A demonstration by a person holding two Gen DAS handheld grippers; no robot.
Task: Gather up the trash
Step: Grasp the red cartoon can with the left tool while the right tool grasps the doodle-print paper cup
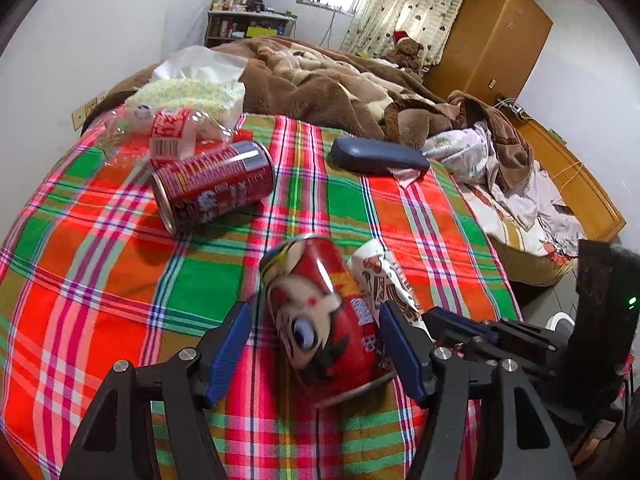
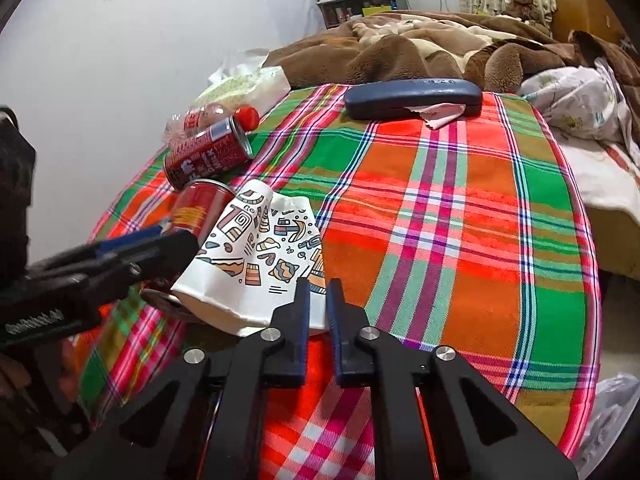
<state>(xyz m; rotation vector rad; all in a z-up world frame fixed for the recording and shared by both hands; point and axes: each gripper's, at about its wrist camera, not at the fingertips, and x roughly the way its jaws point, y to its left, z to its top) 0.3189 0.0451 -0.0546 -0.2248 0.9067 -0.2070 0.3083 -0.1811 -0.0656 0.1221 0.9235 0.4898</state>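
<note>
Can [image 1: 324, 316] between spread left gripper [image 1: 316, 344]; paper cup [image 2: 260, 256] alongside; right gripper [image 2: 318, 300] clenched.

A bed [image 1: 100, 280] has a bright checked cloth [image 2: 460, 220]. On it lie two red cans [image 1: 212, 184], a paper cup [image 2: 260, 264], a squashed bottle [image 1: 168, 132] and a blue case [image 1: 376, 156].

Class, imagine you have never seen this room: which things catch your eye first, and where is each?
The bright plaid cloth over the near end of the bed dominates. On it, a red cartoon can lies between the open fingers of the left gripper, beside a crumpled patterned paper cup that the right gripper nearly touches. Farther back lie another red can and a dark glasses case.
</note>
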